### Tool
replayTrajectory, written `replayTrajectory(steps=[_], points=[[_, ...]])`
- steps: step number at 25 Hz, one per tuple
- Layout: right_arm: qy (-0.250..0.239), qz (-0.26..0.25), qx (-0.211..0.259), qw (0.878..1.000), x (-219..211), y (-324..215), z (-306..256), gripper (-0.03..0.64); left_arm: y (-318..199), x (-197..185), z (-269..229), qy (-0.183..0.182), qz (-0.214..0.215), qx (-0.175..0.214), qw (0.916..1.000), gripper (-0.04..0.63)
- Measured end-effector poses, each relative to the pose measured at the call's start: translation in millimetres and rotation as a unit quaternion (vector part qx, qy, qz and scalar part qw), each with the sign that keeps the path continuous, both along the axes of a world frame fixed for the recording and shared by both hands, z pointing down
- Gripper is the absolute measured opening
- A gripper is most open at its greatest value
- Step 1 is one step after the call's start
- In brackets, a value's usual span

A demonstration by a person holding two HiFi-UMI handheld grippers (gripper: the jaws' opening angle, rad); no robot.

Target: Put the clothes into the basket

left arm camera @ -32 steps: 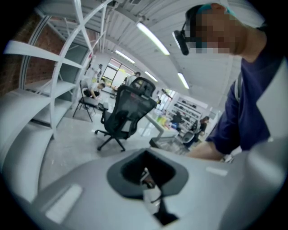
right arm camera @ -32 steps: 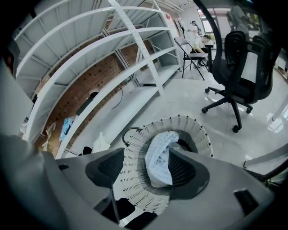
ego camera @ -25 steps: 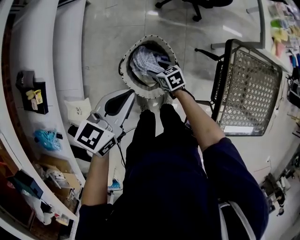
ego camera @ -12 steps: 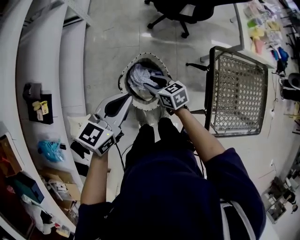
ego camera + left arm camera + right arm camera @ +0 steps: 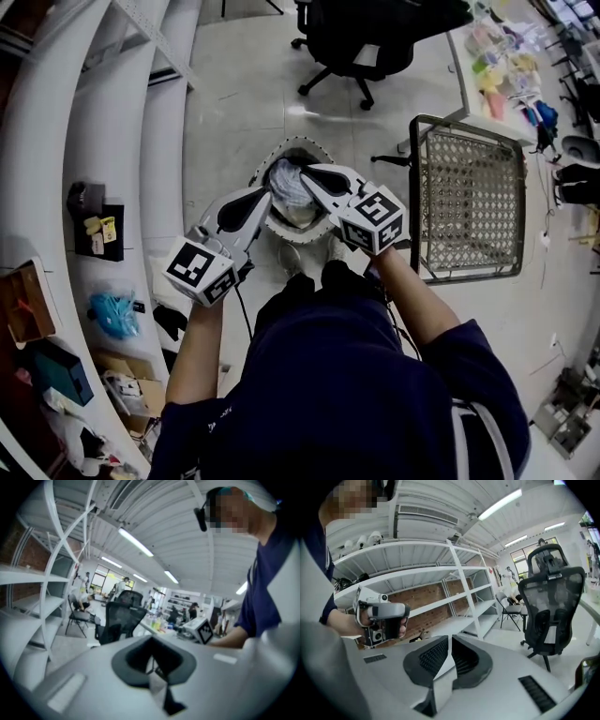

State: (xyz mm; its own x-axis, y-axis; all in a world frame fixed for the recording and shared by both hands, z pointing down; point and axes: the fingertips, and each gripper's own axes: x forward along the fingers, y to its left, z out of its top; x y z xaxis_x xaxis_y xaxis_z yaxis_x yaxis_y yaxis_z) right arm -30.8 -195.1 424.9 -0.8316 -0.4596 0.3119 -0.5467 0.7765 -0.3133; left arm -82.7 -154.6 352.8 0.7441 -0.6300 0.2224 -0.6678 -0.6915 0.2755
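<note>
The clothes (image 5: 289,184) lie heaped inside the basket (image 5: 296,142), which stands on the floor (image 5: 234,103). The right gripper (image 5: 314,175) hangs above the heap and clear of it, tips over the basket's middle. Its jaws have just been closing and now meet with nothing between them. The left gripper (image 5: 265,195) hovers over the basket's near-left rim, likewise clenched and empty.

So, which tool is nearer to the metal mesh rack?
Right. The right tool hangs just left of the metal mesh rack; the left tool is farther left.
</note>
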Motion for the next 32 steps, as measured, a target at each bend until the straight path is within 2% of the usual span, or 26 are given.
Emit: replayTrajectory(steps=[7, 12, 25, 32], points=[[-0.024, -0.007, 0.084, 0.996, -5, 17, -88, 0.009, 10, -2, -42, 0.005, 0.006, 0.052, 0.9986, 0.003], [-0.030, -0.014, 0.116, 0.993, -10, 29, -125, 0.009, 13, -8, -65, 0.011, 0.007, 0.078, 0.9969, 0.003], [-0.033, -0.015, 0.140, 0.989, -26, 44, -157, 0.008, 16, -20, -78, 0.015, 0.016, 0.094, 0.9954, 0.003], [-0.025, -0.007, 0.129, 0.991, -25, 47, -151, 0.008, 21, -24, -73, 0.014, 0.016, 0.088, 0.9959, 0.003]])
